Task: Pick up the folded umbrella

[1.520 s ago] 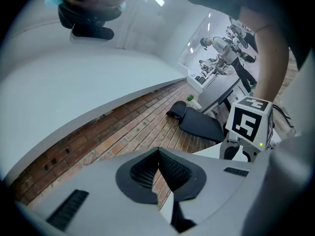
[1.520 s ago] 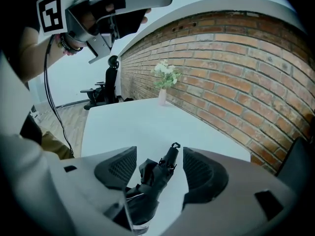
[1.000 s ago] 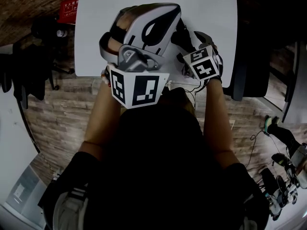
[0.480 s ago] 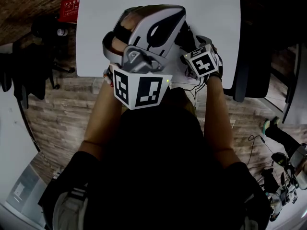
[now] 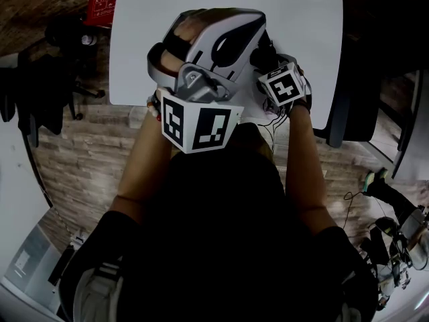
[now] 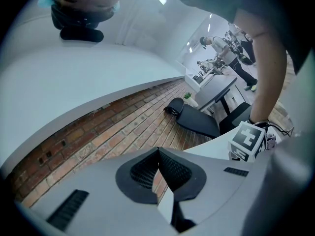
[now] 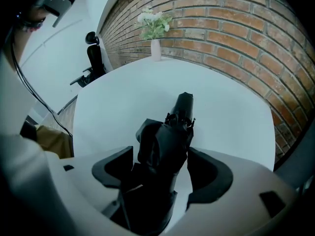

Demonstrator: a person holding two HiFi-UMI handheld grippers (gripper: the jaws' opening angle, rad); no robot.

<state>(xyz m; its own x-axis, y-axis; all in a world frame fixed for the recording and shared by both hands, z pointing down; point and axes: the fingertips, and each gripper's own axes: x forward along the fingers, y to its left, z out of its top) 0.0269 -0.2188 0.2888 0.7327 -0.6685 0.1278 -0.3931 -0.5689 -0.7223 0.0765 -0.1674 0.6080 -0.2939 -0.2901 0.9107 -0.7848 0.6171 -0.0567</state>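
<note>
- Clamped on the folded umbrella (image 7: 167,141) with the right gripper (image 7: 162,157), black pads pressing the dark fabric bundle from both sides.
- Pointing away from the camera along the jaws, with the umbrella's narrow end (image 7: 184,104) out in front, over the white worktop (image 7: 221,97).
- Cannot tell whether resting on the worktop or held just above it.
- Seen from the head view as a dark shape (image 5: 263,45) between the two grippers, above the near part of the worktop (image 5: 134,45).
- Closed with nothing between the pads: left gripper (image 6: 158,154), tips meeting, only a thin slit lower down.
- Held close beside the right gripper, whose marker cube (image 6: 248,141) sits at the right edge of the left gripper view.
- At the far edge of the worktop, a white vase (image 7: 155,49) with pale flowers (image 7: 153,23), standing upright against a brick wall (image 7: 236,28).
- Left of the vase, beyond the worktop, a black office chair (image 7: 93,53).
</note>
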